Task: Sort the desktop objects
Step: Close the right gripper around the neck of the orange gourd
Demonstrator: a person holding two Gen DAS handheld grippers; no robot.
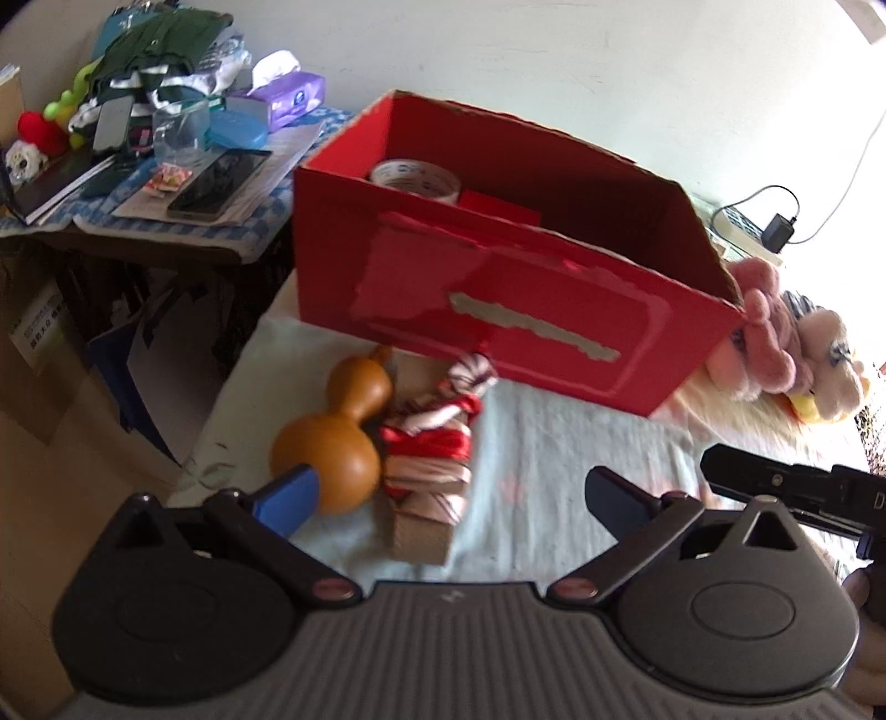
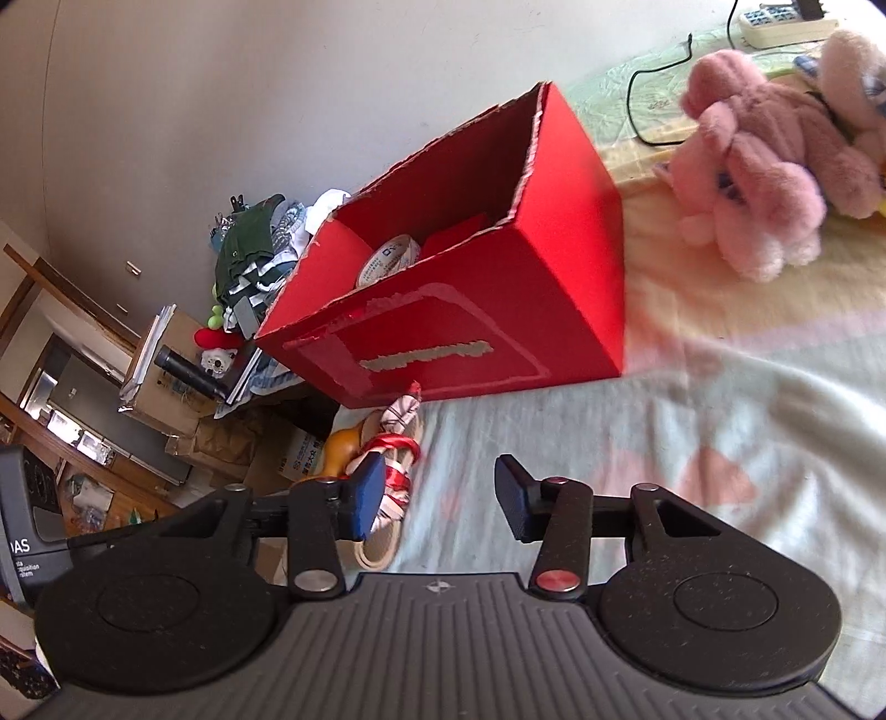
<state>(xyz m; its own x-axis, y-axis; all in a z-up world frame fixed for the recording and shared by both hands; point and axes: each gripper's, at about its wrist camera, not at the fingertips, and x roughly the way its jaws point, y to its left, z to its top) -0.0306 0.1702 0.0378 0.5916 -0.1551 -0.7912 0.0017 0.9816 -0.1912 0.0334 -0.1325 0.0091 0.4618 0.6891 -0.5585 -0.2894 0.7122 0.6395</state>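
Observation:
An open red cardboard box [image 1: 498, 310] [image 2: 459, 343] stands on a pale blanket, holding a roll of tape [image 1: 415, 180] [image 2: 387, 257]. In front of it lie a brown gourd [image 1: 338, 437] [image 2: 343, 443] and a card wound with red and white ribbon [image 1: 429, 465] [image 2: 396, 459]. My left gripper [image 1: 448, 495] is open, just short of the gourd and ribbon card, nothing between its fingers. My right gripper [image 2: 437, 493] is open too, to the right of the ribbon card, its left pad overlapping the card in view. The right gripper's black body [image 1: 797, 487] shows at the right edge of the left wrist view.
Pink plush toys [image 1: 775, 349] [image 2: 769, 149] lie right of the box. A power strip with a cable [image 2: 786, 19] sits behind them. A cluttered side table [image 1: 166, 155] with phones, a tissue box and clothes stands at the left, cardboard boxes [image 1: 44, 354] below it.

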